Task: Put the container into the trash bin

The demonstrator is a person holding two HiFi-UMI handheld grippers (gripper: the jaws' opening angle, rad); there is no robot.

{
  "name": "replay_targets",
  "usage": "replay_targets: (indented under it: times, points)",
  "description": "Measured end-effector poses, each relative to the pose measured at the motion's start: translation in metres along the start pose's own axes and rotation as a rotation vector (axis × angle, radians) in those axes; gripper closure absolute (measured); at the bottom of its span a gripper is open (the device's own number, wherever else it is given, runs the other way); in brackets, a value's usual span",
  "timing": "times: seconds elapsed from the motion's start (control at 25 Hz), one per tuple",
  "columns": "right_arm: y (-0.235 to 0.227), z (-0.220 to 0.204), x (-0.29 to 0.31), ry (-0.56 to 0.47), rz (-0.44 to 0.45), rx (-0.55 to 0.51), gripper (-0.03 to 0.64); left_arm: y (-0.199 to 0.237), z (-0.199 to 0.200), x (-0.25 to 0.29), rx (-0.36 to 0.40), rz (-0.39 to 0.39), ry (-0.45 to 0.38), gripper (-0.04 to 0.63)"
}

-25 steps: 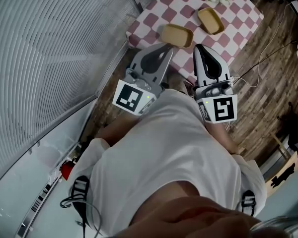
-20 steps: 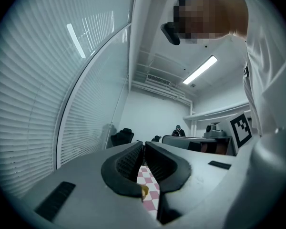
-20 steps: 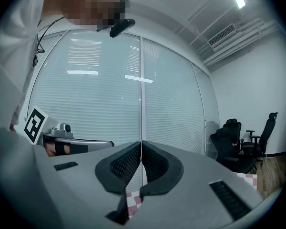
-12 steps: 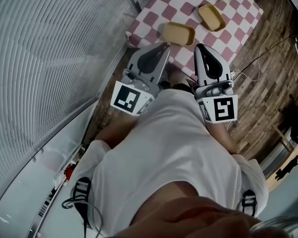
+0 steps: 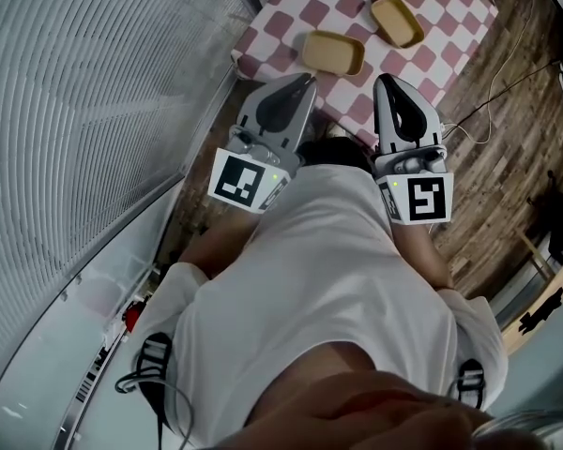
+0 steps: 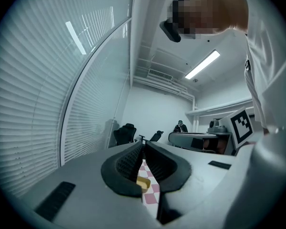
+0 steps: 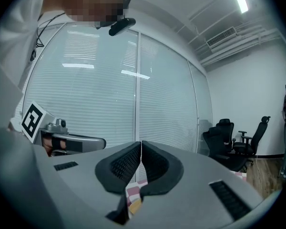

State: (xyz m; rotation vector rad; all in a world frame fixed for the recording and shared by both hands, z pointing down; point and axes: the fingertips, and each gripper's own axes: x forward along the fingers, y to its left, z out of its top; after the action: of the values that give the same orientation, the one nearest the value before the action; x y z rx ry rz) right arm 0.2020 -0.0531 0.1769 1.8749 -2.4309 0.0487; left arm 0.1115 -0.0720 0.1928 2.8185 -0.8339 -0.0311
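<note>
Moved: hardly anything; both grippers still point at the table (image 5: 286,37), and it sits a bit higher in the picture.
Head view: left gripper (image 5: 303,80) and right gripper (image 5: 387,81) hold nothing. The near container (image 5: 333,52) is at 12 o'clock from them, the far container (image 5: 398,21) at 1 o'clock.
Left gripper view: jaws almost closed, nothing between them.
Right gripper view: jaws shut tight, nothing held.
Do it well: I think one gripper should open wide, then pinch the near container's rim. No trash bin shows, so find it first.

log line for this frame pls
left gripper: shut, empty | right gripper: shut, empty | near container, far container: on checked table, untouched | trash bin: not in view
</note>
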Motion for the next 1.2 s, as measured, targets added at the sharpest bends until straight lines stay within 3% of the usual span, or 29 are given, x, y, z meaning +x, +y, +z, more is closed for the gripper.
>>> replay_targets:
  times: [0.56, 0.88, 1.2]
  points:
    - [-0.043, -0.049, 0.016, 0.086, 0.015, 0.024, 0.584, 0.013, -0.040, 0.040, 0.016, 0.077, 0.090, 0.551]
    - [-0.058, -0.094, 0.035, 0.157, 0.016, 0.050, 0.583, 0.033, -0.087, 0.059, 0.038, 0.091, 0.181, 0.551]
    - [-0.072, -0.149, 0.059, 0.227, -0.012, 0.084, 0.580, 0.068, -0.137, 0.080, 0.006, 0.126, 0.224, 0.549]
